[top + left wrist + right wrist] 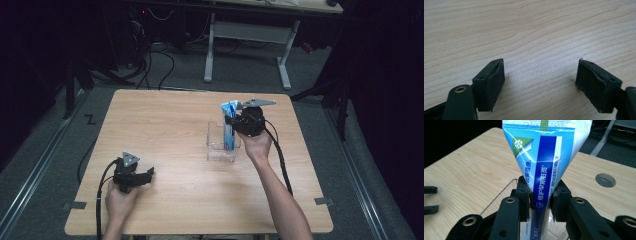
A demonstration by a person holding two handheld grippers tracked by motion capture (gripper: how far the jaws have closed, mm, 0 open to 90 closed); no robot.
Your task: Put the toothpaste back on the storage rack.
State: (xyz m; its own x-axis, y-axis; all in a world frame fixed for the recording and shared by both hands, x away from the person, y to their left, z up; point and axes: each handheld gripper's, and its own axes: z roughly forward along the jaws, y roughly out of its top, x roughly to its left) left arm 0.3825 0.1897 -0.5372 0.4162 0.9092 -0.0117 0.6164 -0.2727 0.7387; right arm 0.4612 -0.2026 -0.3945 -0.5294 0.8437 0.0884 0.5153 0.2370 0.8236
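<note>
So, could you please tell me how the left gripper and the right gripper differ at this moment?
The left gripper has its jaws wide apart with nothing between them; the right gripper is clamped on a blue toothpaste tube. The left gripper sits low at the wooden table, near its front edge, while the right gripper is raised over the clear plastic container. Both are black, hand-held and trail cables.

Black right gripper [231, 120] with grey three-cornered plate, trailing black cable.

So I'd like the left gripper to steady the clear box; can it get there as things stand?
Probably yes: the left gripper is open and holds nothing, and bare table lies between it and the box.
</note>
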